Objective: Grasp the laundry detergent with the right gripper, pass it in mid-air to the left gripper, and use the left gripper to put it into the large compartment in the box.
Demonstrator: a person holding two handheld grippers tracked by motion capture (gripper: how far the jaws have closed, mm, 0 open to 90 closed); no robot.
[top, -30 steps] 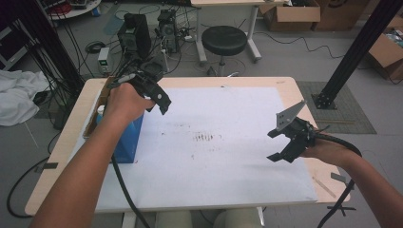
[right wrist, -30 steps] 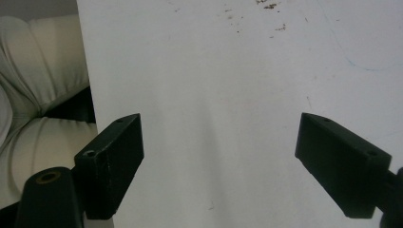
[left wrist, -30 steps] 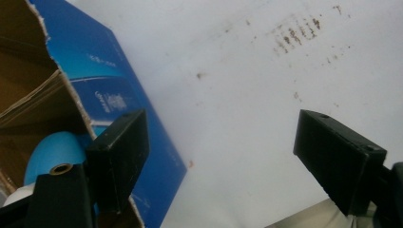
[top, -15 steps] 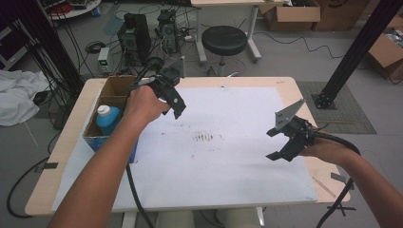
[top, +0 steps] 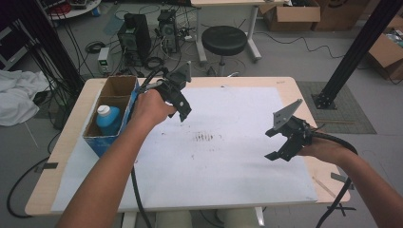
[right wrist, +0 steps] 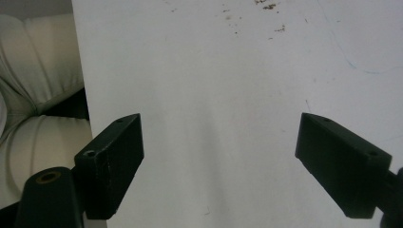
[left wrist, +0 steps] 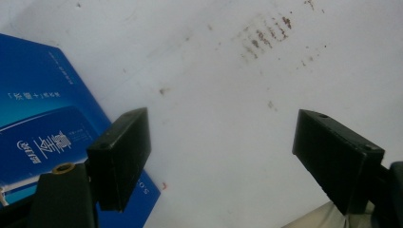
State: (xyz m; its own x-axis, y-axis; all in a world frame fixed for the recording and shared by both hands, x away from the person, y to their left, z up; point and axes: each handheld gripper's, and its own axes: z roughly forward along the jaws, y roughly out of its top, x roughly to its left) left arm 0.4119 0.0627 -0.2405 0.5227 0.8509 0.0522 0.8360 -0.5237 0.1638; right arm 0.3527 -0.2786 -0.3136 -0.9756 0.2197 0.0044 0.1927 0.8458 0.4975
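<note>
White paper covers most of the tabotop's middle, stained near its centre, and the tabletop (top: 285,83) shows bare wood at its rim. My left gripper (top: 182,110) hovers with fingers wide and empty, just at three o'clock of the blue box (top: 110,137), which stands at nine o'clock with a blue bottle (top: 108,119) inside. My right gripper (top: 274,143), fingers wide too, waits at four o'clock, well apart. I'd judge the next reach should drop straight into the box, minding its cardboard wall; open room lies toward the centre.

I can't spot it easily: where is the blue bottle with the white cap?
High view, table's left side: the blue bottle stands inside the near compartment of the open cardboard box, just left of the left tool.
</note>
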